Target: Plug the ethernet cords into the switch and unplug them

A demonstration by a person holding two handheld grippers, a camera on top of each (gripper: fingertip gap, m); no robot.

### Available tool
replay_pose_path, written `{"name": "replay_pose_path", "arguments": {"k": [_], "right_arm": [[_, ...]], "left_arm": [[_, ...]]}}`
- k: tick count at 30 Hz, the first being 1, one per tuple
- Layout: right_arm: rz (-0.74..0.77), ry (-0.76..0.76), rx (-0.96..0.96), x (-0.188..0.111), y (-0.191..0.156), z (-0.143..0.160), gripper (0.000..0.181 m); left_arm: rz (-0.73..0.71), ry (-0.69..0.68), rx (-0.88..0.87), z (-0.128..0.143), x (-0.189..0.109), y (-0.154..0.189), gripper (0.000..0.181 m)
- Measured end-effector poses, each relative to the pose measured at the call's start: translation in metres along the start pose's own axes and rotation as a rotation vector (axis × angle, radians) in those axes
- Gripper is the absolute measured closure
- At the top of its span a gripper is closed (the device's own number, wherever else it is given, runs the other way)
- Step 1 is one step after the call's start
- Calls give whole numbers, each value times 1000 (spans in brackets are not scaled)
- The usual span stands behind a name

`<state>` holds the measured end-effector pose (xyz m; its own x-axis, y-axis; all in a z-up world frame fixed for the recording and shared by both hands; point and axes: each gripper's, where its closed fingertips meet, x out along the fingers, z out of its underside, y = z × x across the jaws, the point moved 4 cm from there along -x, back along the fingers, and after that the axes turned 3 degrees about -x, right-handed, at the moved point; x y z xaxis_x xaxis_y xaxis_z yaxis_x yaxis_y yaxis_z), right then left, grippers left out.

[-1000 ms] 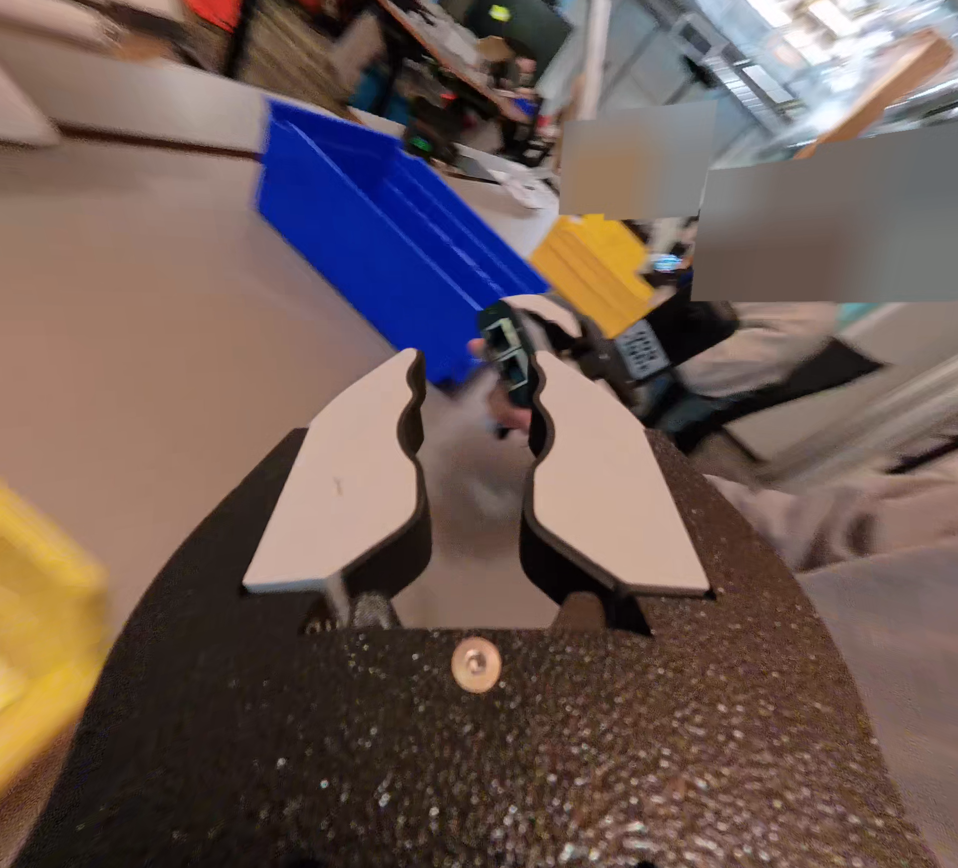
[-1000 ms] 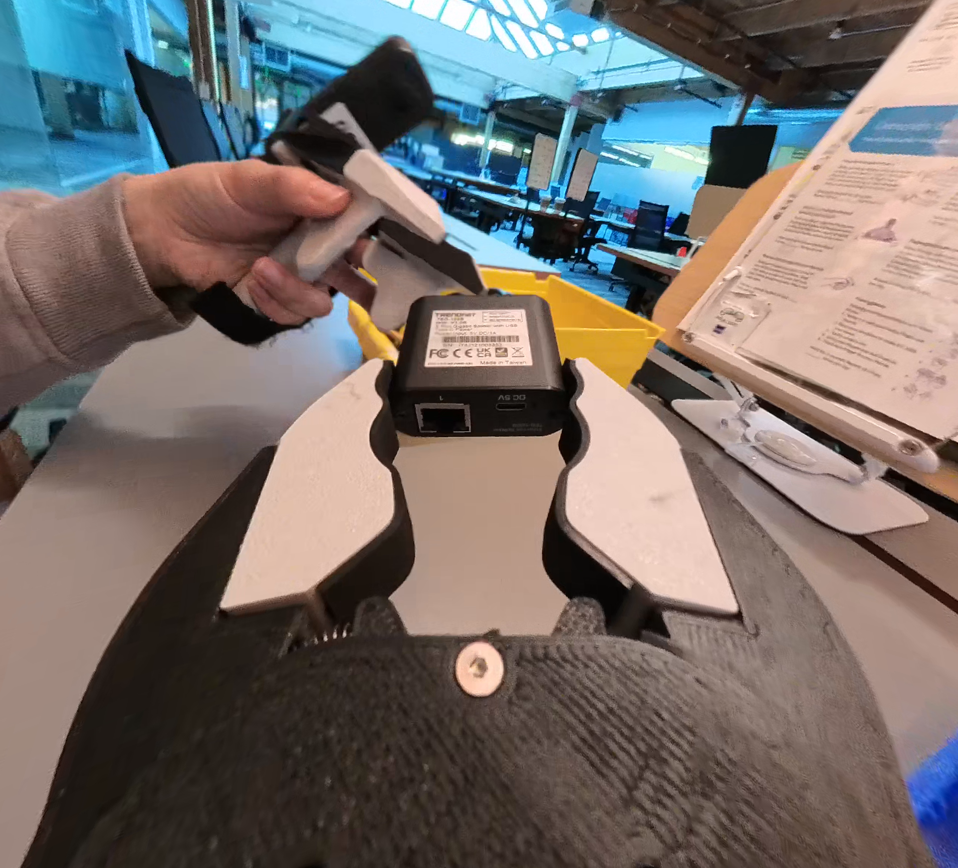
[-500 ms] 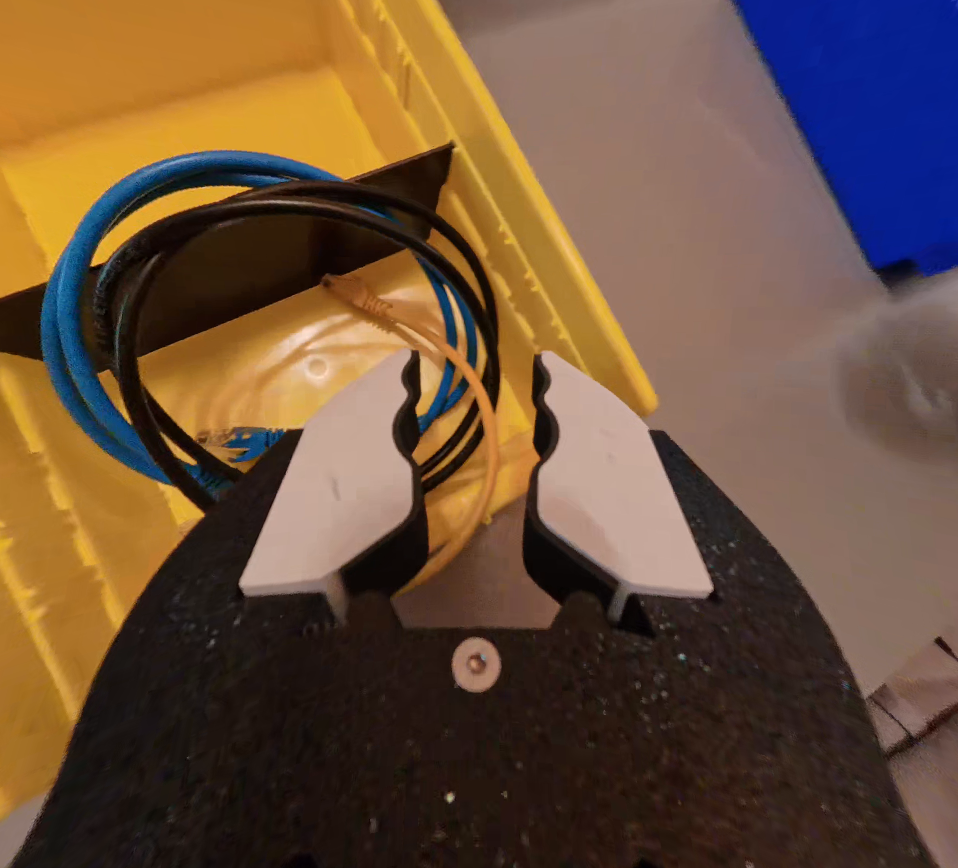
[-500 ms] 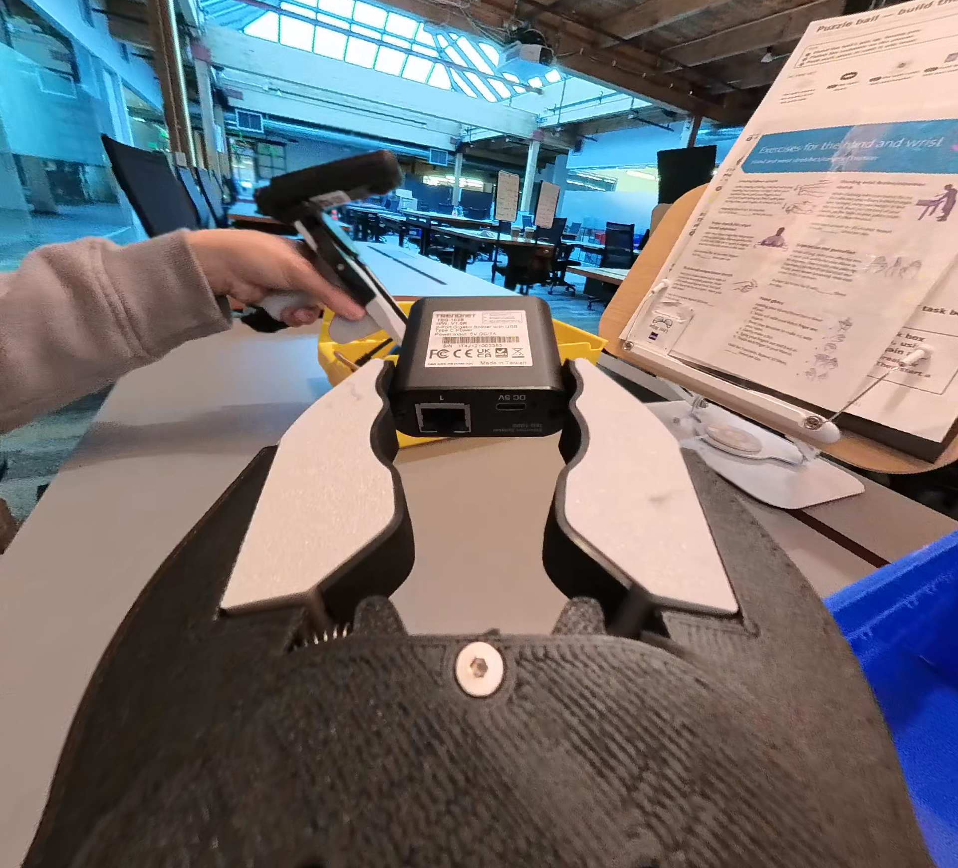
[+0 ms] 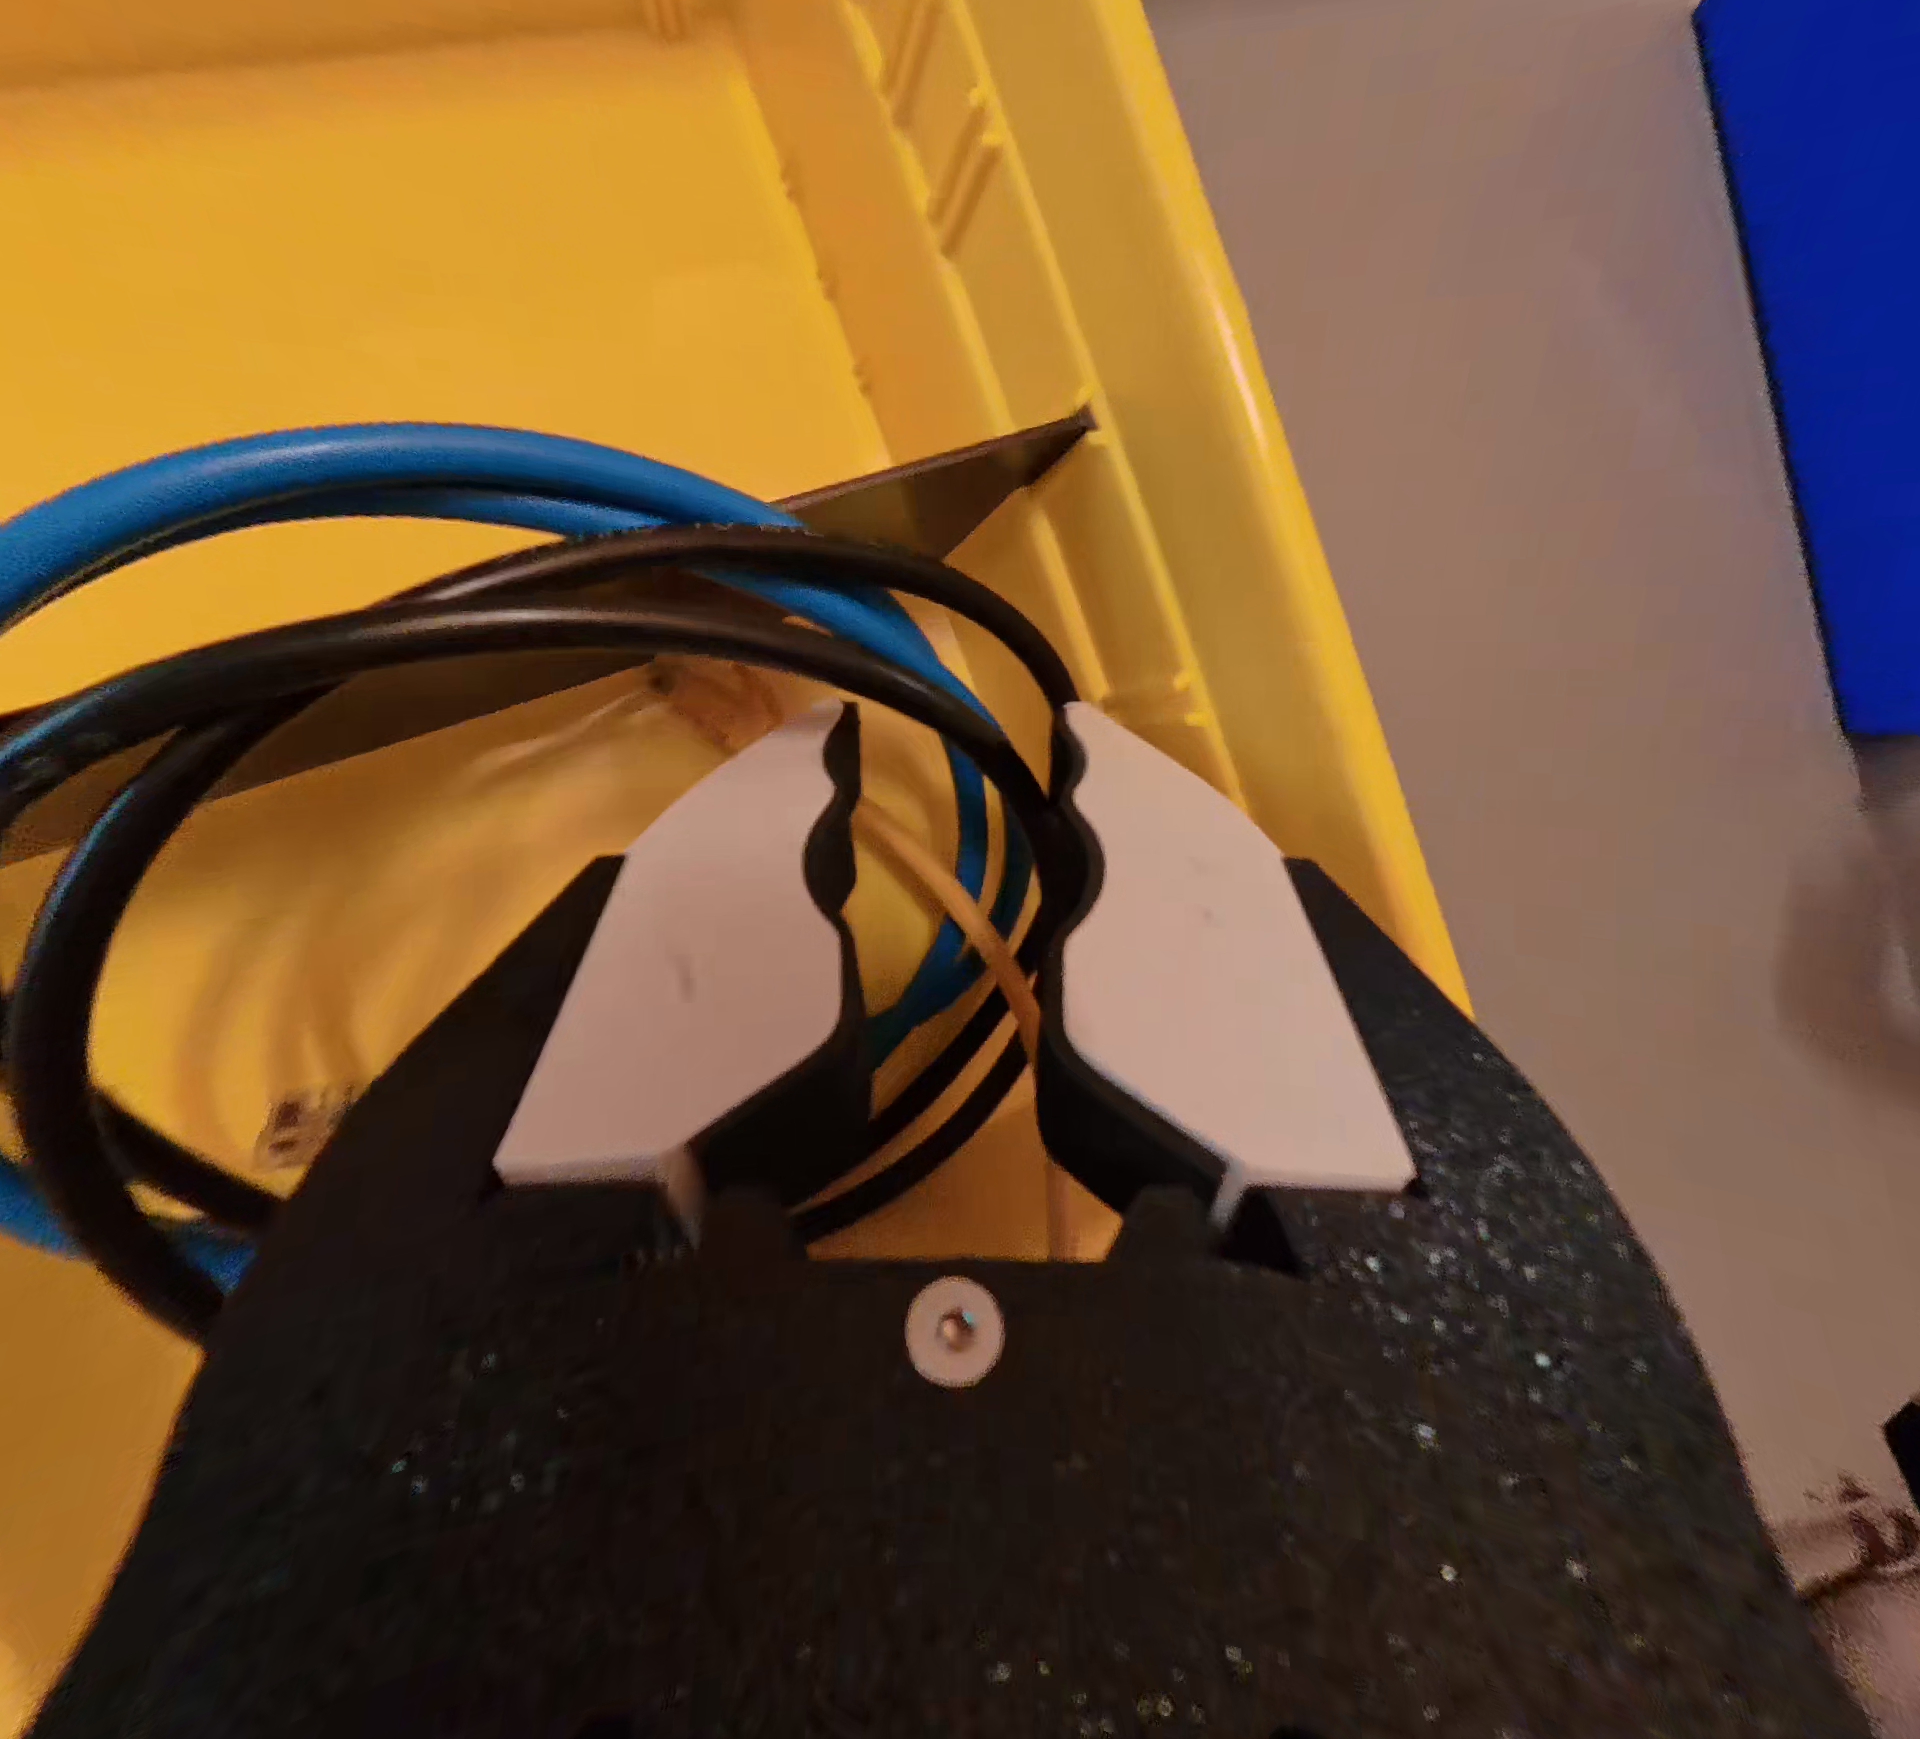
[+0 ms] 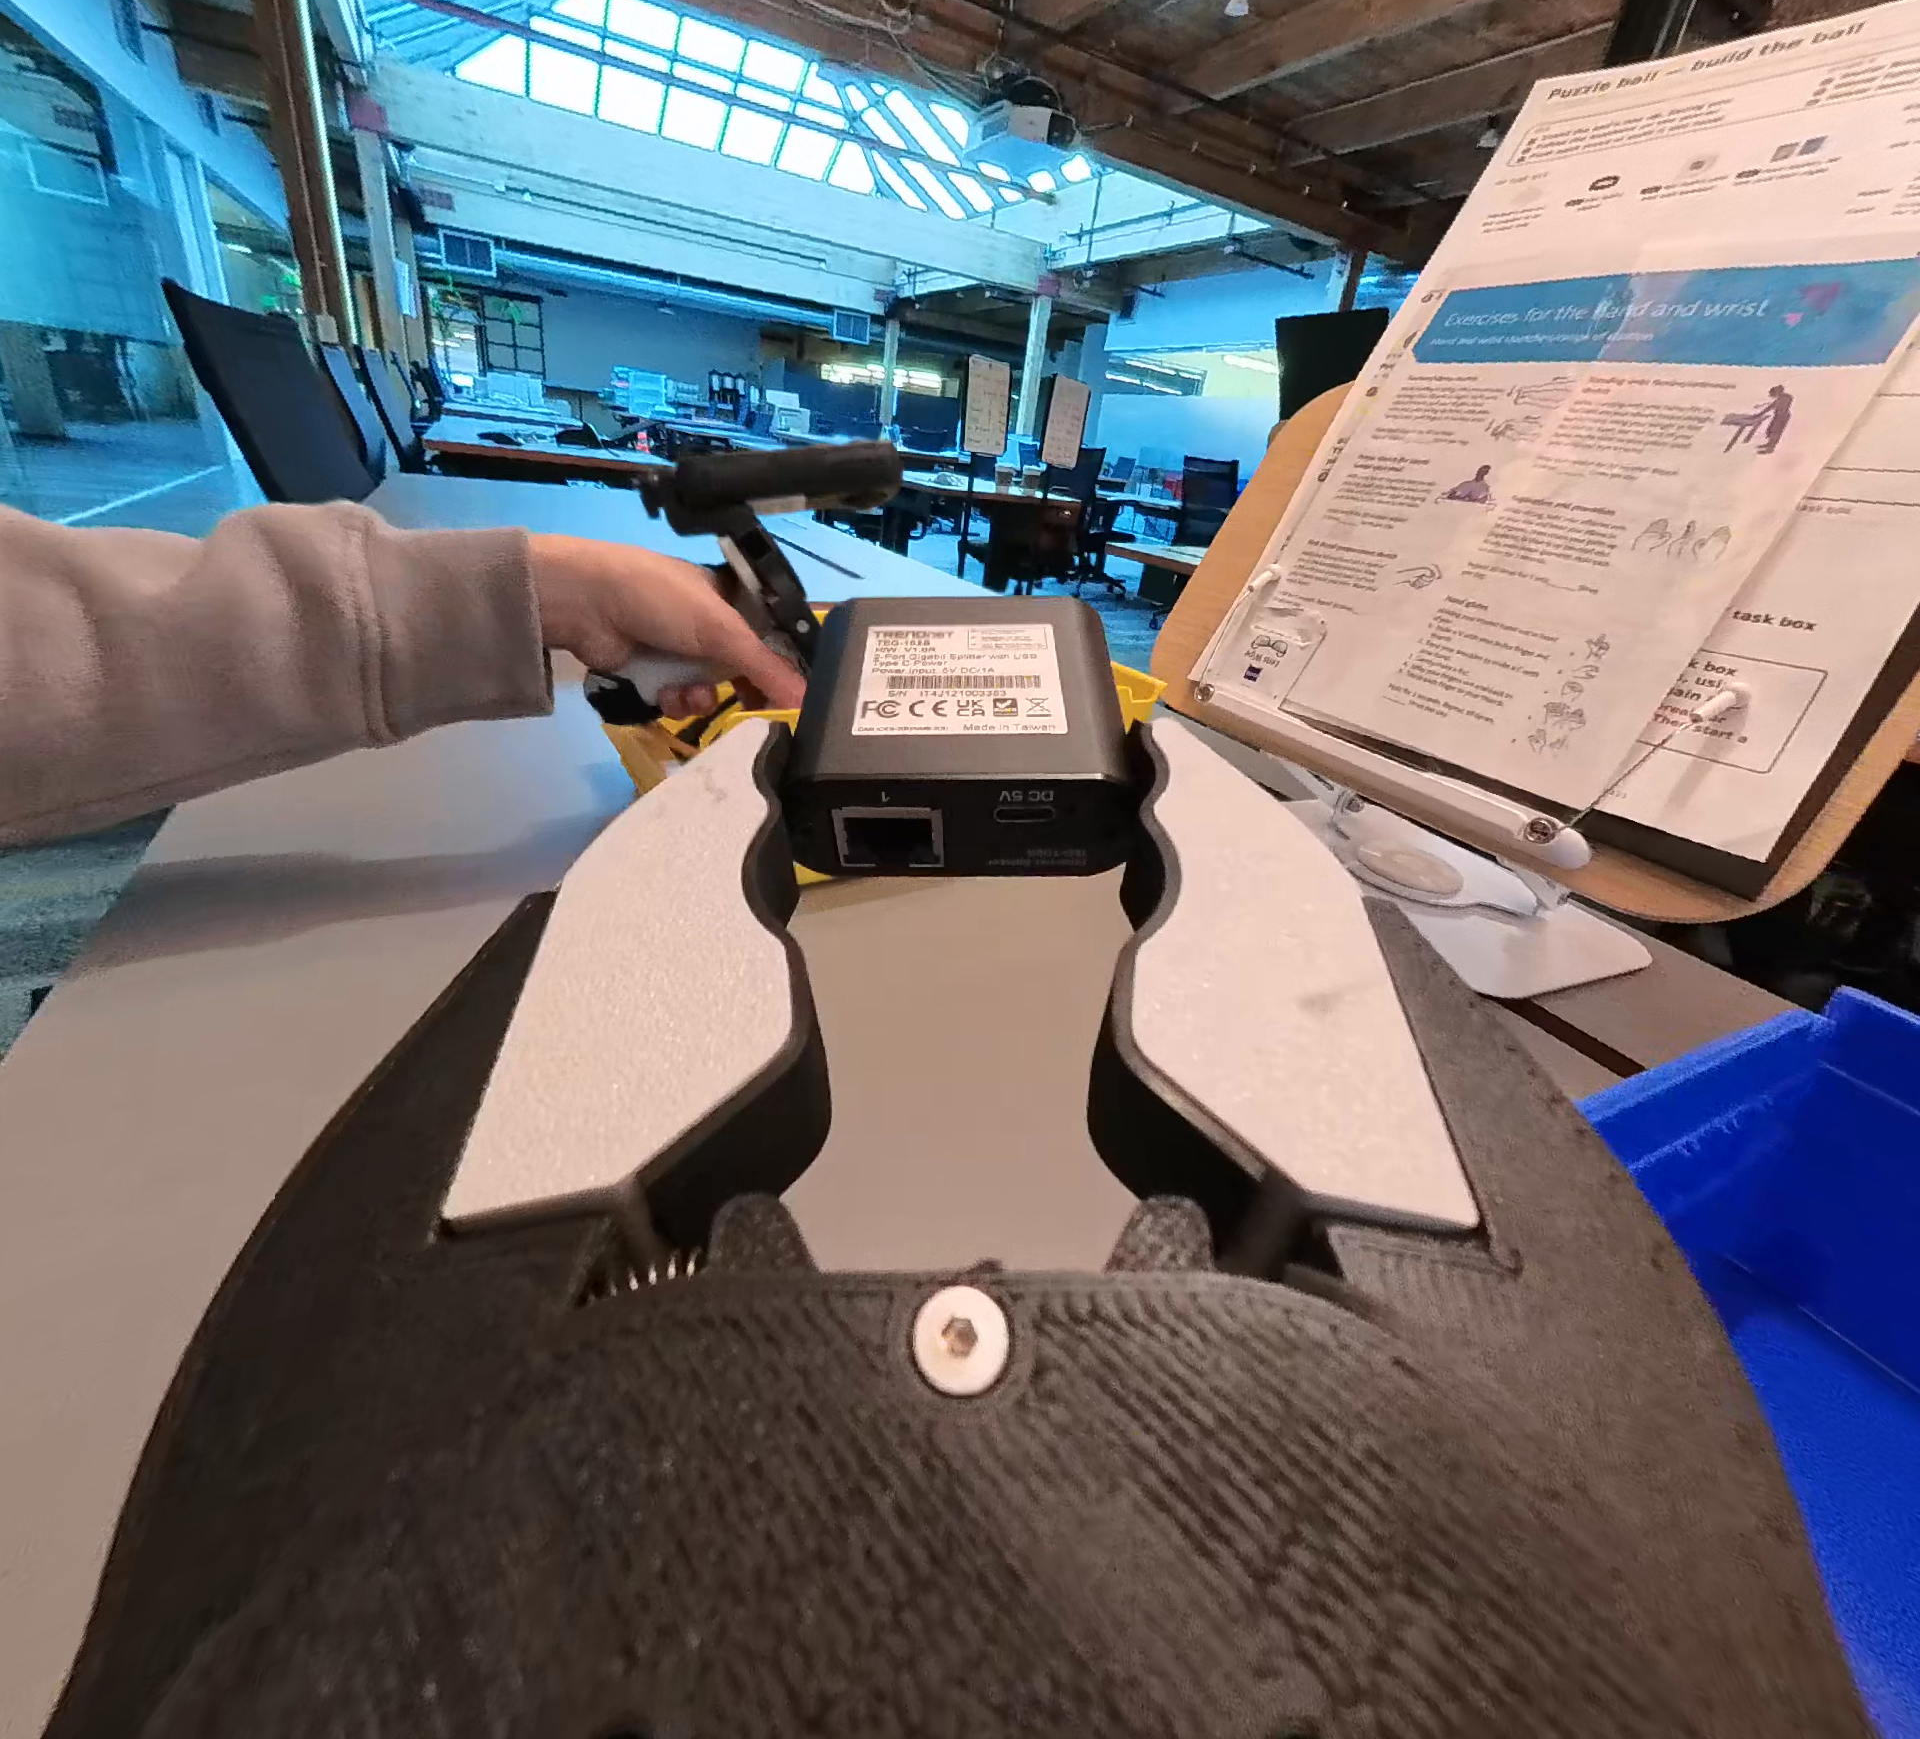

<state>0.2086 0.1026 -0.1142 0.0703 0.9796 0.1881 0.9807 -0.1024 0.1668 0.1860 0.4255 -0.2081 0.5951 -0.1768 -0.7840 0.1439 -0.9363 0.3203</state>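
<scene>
Between the right gripper's (image 6: 958,790) two fingers sits the black switch (image 6: 956,733), clamped on both sides near the tips and held above the grey table (image 6: 260,1014). Its labelled face is turned up, and the side with one network port and a small power socket faces back toward the camera; nothing is plugged into that port. Just behind the switch, the rim of a yellow bin (image 6: 1138,687) shows, and a person's hand (image 6: 665,624) in a grey sleeve holds the left gripper (image 6: 774,546) down at that bin. To the right a tilted wooden stand (image 6: 1247,567) carries printed sheets, and a blue bin (image 6: 1787,1201) fills the lower right corner.

At the left gripper (image 5: 958,759), the fingers stand apart with nothing pinched. They hang over the yellow bin (image 5: 1195,401), and coiled ethernet cords pass through the gap between them: a black cord (image 5: 582,624), a blue cord (image 5: 416,468) and a thin yellow cord (image 5: 987,936). Whether either finger touches a cord cannot be told. The coils lie over a black divider (image 5: 935,489) that crosses the bin. Beyond the bin's right wall lies the grey table (image 5: 1507,442), with the blue bin (image 5: 1829,318) well apart at the right edge.
</scene>
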Motion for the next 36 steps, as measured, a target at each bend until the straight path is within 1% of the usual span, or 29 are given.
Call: {"name": "replay_pose_path", "arguments": {"k": [2,7,10,11,13,15,16,18,20,24,26,28,31,33,34,36], "right_arm": [[1,-2,-1,0,1,1,119],[-1,-12,-24,-5,3,-3,120],[-16,-2,-20,-6,2,-6,120],[-8,-2,-24,-6,3,-6,120],[-16,-5,-23,-5,2,-6,120],[-10,-7,-33,-6,2,-7,120],[-11,-10,-36,-6,2,-8,120],[-4,-6,-39,-7,3,-9,120],[-4,-2,-32,-8,4,-9,120],[-2,-9,-37,-8,4,-8,120],[-14,-15,-31,-8,4,-7,120],[-14,-15,-31,-8,4,-6,120],[-14,-22,-29,-8,5,-3,120],[-15,-21,-24,-7,4,-3,120],[-16,-22,-25,-7,4,-3,120],[-19,-26,-27,-7,4,-2,120]], "left_arm": [[7,16,0,-2,-2,3,162],[-98,83,78,-5,-30,8,167],[-131,78,83,-5,-40,6,171],[-111,76,90,-6,-41,6,172],[2,124,91,-10,-45,16,174],[59,192,97,-18,-56,23,176],[130,230,68,-23,-64,30,177],[321,303,-8,-35,-85,45,178],[449,385,-65,-47,-107,51,178],[663,399,-64,-51,-146,64,178],[764,343,-20,-45,-165,76,177],[780,361,25,-45,-185,82,177],[787,335,128,-40,-211,92,178],[745,370,145,-40,-223,92,177],[713,359,166,-36,-222,90,178],[663,274,210,-19,-210,84,178]]}}
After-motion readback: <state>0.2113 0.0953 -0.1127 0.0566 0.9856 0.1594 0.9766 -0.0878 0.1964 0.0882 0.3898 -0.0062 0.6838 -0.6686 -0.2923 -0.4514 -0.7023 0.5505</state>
